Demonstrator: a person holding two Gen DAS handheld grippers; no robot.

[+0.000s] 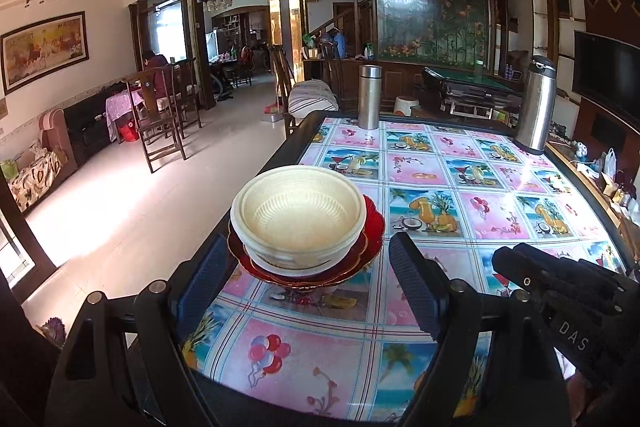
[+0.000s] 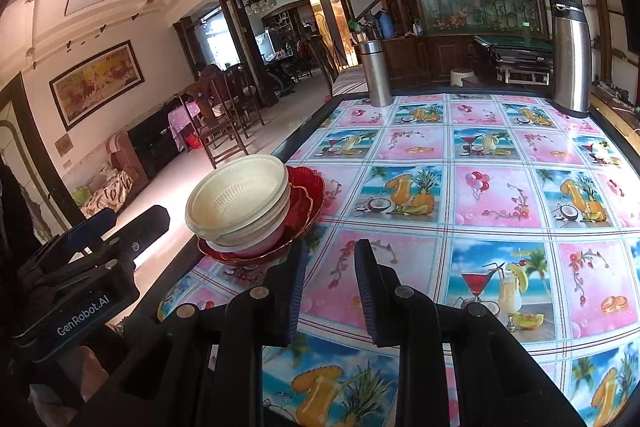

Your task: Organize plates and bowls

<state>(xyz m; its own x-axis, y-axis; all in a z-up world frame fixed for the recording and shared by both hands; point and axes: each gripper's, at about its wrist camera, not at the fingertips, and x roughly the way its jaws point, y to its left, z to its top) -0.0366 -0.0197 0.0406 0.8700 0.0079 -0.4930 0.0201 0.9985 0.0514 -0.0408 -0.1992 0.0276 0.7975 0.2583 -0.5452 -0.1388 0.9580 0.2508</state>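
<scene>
A cream bowl [image 1: 298, 213] sits nested in other bowls on stacked red plates [image 1: 374, 227] near the table's left edge. The same bowl stack [image 2: 240, 201] and red plates [image 2: 306, 195] show in the right wrist view. My left gripper [image 1: 308, 259] is open, its fingers on either side of the stack's near side, not touching it. It also shows in the right wrist view [image 2: 132, 223]. My right gripper [image 2: 330, 255] is open and empty, just right of the stack above the table. It also shows in the left wrist view [image 1: 520, 267].
The table [image 1: 500, 203] has a colourful patterned cloth. A steel flask [image 1: 369, 97] stands at the far edge and a taller steel thermos [image 1: 536, 105] at the far right corner. Wooden chairs [image 1: 160, 115] and open floor lie to the left.
</scene>
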